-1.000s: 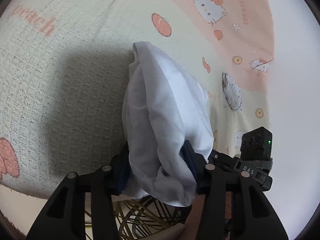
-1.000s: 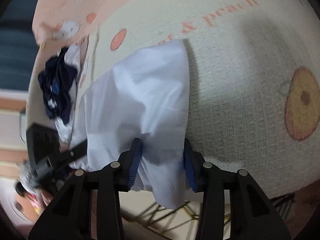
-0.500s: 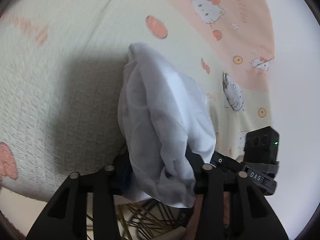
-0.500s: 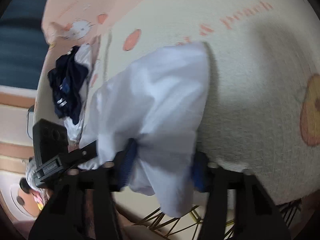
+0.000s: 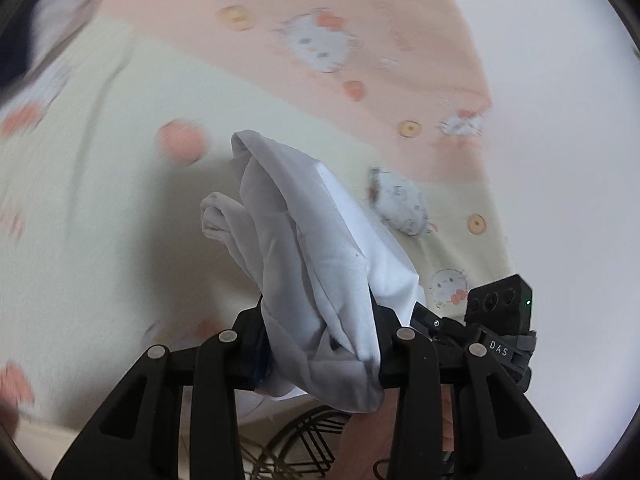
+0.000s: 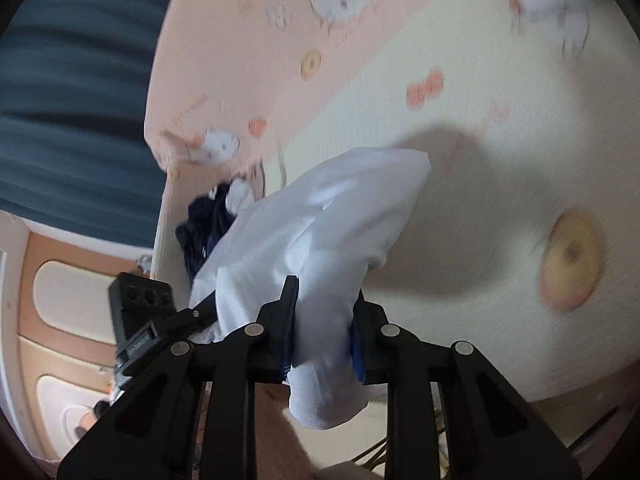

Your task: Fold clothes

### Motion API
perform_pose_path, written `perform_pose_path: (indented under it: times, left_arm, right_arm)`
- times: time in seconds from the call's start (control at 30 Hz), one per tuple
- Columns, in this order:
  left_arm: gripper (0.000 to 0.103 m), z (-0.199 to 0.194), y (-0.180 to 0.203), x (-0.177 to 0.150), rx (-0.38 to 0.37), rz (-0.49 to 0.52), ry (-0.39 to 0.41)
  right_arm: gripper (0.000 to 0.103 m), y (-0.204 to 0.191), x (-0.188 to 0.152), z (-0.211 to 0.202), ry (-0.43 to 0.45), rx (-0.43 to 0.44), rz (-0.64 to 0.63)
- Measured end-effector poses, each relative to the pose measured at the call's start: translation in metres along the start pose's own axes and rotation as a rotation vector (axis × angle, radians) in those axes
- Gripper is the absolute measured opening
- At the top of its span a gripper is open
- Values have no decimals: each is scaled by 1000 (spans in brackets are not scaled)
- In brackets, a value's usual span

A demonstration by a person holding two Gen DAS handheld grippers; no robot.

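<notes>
Left gripper (image 5: 320,332) & right gripper (image 6: 324,328) both pinched tight on bunched white garment (image 5: 316,240), lifted above blanket-covered bed (image 5: 100,208).

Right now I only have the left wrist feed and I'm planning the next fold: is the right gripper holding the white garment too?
Observer: Yes, the right gripper is shut on the white garment, cloth bunched between its blue pads.
Operator: Anything else on the blanket near it?
Observer: A dark navy garment lies crumpled by the blanket edge, beyond the white one.
Operator: What's past that edge?
Observer: A dark blue curtain, blurred.
</notes>
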State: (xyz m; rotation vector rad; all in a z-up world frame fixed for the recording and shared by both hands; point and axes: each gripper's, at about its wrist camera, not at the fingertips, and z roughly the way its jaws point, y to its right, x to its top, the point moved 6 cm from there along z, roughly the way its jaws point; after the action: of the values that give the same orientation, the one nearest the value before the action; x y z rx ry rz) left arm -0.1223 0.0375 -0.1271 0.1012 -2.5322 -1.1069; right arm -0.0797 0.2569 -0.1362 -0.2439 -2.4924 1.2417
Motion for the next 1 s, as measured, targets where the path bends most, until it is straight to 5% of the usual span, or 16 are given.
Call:
perform_pose_path:
  times: [0.27, 0.57, 0.67, 0.7, 0.77, 0.87, 1.0]
  left_arm:
    - [39, 91, 98, 75, -36, 138, -22]
    - [39, 217, 181, 140, -132, 199, -36]
    - [39, 261, 191, 141, -135, 194, -31]
    - [39, 279, 187, 138, -112, 186, -39]
    - [39, 315, 167, 124, -33, 163, -82]
    - [53, 336, 136, 109, 20, 101, -141]
    - [55, 297, 138, 127, -6, 133, -83]
  right_arm:
    - [24, 23, 101, -67, 154, -121, -47]
    - [24, 93, 234, -132, 341, -142, -21]
    - [28, 123, 263, -147, 392, -195, -33]
    - [42, 145, 272, -149, 408, -225, -8]
    - [52, 197, 273, -143, 357, -356, 152]
    - [44, 235, 267, -143, 335, -413, 262]
    - [47, 207, 270, -182, 441, -575, 105]
